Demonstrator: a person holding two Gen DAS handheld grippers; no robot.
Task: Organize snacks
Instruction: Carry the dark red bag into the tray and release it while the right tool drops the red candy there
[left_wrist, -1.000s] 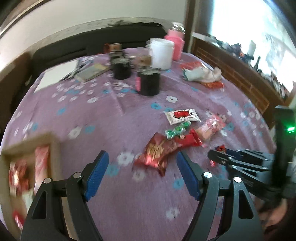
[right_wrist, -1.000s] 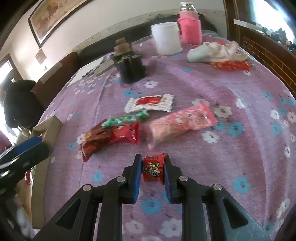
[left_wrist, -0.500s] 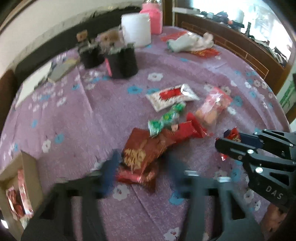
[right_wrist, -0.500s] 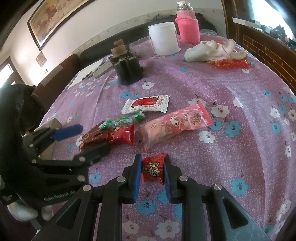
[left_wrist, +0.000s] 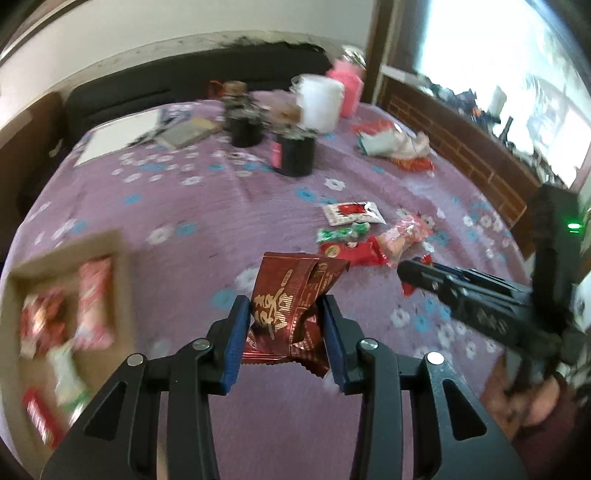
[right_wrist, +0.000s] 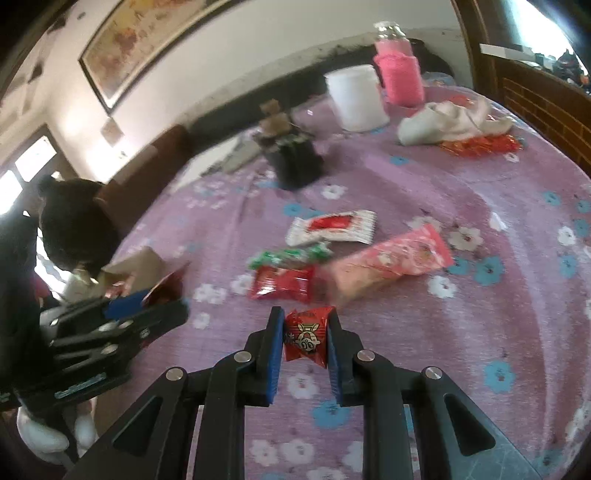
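Observation:
My left gripper (left_wrist: 284, 314) is shut on a dark red snack packet (left_wrist: 291, 299) with gold lettering, held up off the purple cloth. Left of it lies an open cardboard box (left_wrist: 122, 258) with several snacks inside. My right gripper (right_wrist: 304, 332) is shut on a small red candy packet (right_wrist: 306, 338). Beyond it on the cloth lie a red packet (right_wrist: 282, 282), a green candy strip (right_wrist: 288, 256), a white-and-red packet (right_wrist: 332, 227) and a long pink packet (right_wrist: 391, 264). The left gripper (right_wrist: 147, 308) shows at the left edge of the right wrist view.
Two black canisters (left_wrist: 295, 157), a white tub (left_wrist: 319, 103), a pink-sleeved bottle (left_wrist: 345, 90) and papers (left_wrist: 118, 136) stand at the far side of the round table (left_wrist: 184, 206). A crumpled cloth (right_wrist: 454, 122) lies far right. A wooden rail (left_wrist: 461, 147) borders the right.
My left gripper went from open over the cloth to shut on the dark red packet, and has lifted it toward the box side. The right gripper kept its hold on the small red candy.

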